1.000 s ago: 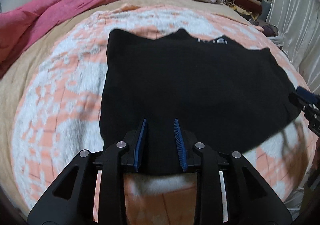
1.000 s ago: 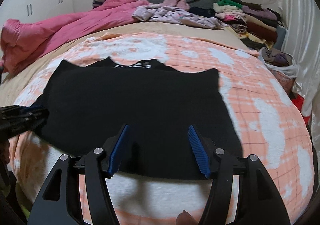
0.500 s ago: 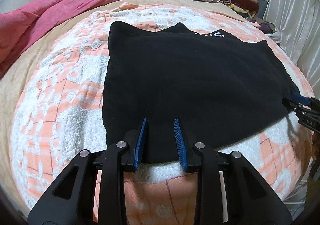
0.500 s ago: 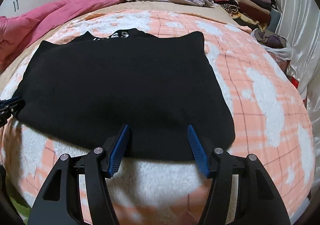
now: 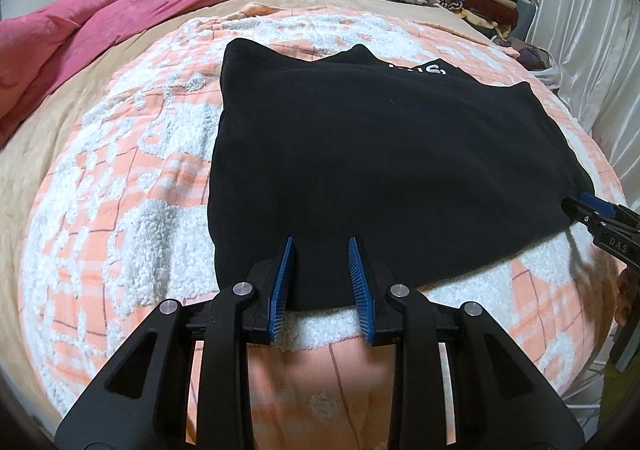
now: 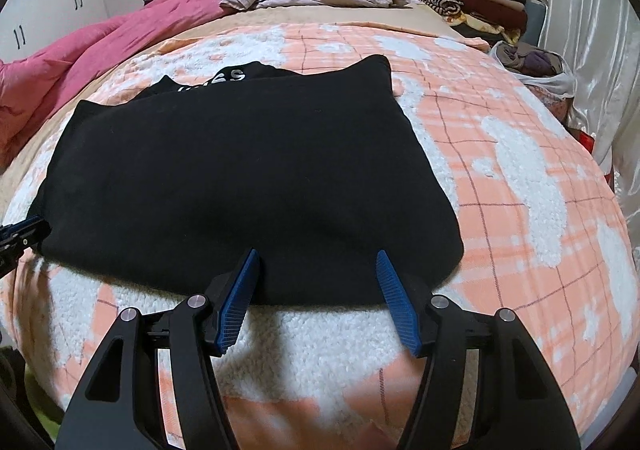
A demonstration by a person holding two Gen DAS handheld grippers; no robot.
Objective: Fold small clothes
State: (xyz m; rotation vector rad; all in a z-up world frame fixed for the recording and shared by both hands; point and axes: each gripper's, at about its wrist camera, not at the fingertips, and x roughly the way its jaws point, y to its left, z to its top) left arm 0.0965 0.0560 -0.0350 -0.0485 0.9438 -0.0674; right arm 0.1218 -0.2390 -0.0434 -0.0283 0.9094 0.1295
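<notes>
Bed blanket [image 5: 120,189]: both tongs [image 5: 321,246] [image 6: 316,256] angled down, agape, at black garment [image 5: 380,169] hem.

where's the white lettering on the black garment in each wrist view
Left wrist view: white lettering sits upper right of centre, at the far edge of the black garment.
Right wrist view: white lettering sits upper left of centre, at the same far edge.
Shared landmark: the pink duvet, at upper left in both.
</notes>
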